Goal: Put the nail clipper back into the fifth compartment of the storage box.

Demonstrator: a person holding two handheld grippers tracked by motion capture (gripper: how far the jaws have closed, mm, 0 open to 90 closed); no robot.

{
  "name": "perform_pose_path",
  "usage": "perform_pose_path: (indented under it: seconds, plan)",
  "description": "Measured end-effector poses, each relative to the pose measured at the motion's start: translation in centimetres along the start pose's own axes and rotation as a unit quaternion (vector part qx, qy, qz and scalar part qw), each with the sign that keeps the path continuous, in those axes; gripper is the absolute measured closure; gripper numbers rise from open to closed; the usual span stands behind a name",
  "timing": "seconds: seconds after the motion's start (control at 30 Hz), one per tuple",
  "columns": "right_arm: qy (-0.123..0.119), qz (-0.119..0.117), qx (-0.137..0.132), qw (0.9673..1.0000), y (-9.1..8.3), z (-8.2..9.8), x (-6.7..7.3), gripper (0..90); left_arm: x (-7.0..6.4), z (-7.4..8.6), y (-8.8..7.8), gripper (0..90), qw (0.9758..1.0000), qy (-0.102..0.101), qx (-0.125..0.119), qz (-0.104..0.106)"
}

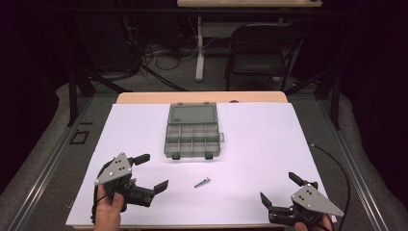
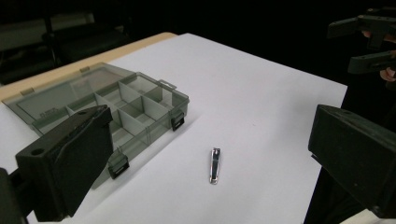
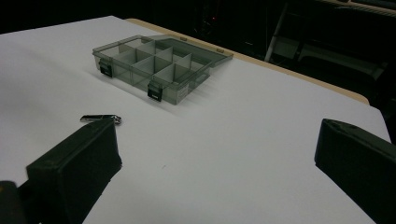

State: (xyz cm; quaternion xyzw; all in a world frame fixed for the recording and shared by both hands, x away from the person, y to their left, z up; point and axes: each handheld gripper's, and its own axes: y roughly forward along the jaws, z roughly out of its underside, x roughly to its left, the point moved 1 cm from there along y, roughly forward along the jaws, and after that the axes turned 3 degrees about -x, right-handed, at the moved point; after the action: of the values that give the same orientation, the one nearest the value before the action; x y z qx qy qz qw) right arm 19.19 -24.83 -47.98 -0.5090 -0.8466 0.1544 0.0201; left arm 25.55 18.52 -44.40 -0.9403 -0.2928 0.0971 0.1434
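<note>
Left gripper [image 1: 148,170] sat at near-left table edge, jaws spread wide, empty. Right gripper [image 1: 280,189] at near-right edge, jaws likewise spread, holding nothing. Nail clipper [image 1: 202,182] lay flat on white sheet [image 1: 269,139], between both grippers, just short of open compartment box [image 1: 193,140]. Clipper's long axis ran diagonally, near-left to far-right. Left gripper looked nearer; clipper lay ahead of its jaws, toward right one.

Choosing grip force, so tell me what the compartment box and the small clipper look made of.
Compartment box: seemingly hard plastic, smoky grey and see-through, since its dividers show through the walls; its black latches look like opaque plastic. Nail clipper: apparently polished metal, silvery with bright glints along its length. It lies on the white table cover, a matte sheet, paper or plastic, I cannot tell which.
</note>
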Motion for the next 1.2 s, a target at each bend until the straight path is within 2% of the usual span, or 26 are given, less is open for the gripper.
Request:
perform_pose_path:
  seconds: [0.07, 0.3, 0.43, 0.57, 0.63, 0.87, 1.0, 1.2]
  plan:
    - [0.001, 0.0, 0.001, 1.0, 0.0, 0.0, 0.0, 0.0, 0.4, -0.3, 0.8, 0.0, 0.9998, -0.015, 0.013, 0.008]
    - [0.003, -0.002, 0.005, 1.0, 0.2, 0.2, 0.0, 0.0, 1.2, -1.1, 2.3, 0.0, 0.9987, -0.033, 0.033, 0.021]
    - [0.003, -0.004, 0.005, 1.0, 0.3, 0.2, 0.0, 0.0, 1.5, -1.5, 3.1, 0.0, 0.9981, -0.034, 0.049, 0.016]
    - [0.003, -0.006, 0.009, 0.9999, 0.3, 0.2, 0.0, 0.0, 1.6, -1.8, 3.6, 0.0, 0.9978, -0.035, 0.054, 0.013]
    - [0.003, -0.008, 0.009, 0.9999, 0.3, 0.2, 0.1, 0.0, 1.6, -2.0, 4.1, 0.0, 0.9974, -0.028, 0.065, 0.012]
    - [0.002, -0.008, 0.012, 0.9999, 0.4, 0.3, 0.1, 0.0, 1.6, -2.2, 5.4, 1.0, 0.9957, -0.024, 0.088, 0.015]
    - [0.003, -0.008, 0.011, 0.9999, 0.4, 0.4, 0.1, 0.0, 1.5, -2.3, 5.8, 3.7, 0.9951, -0.018, 0.097, 0.013]
    - [0.001, -0.009, 0.012, 0.9999, 0.5, 0.4, 0.1, 0.0, 1.5, -2.6, 6.6, 5.9, 0.9941, -0.019, 0.106, 0.015]
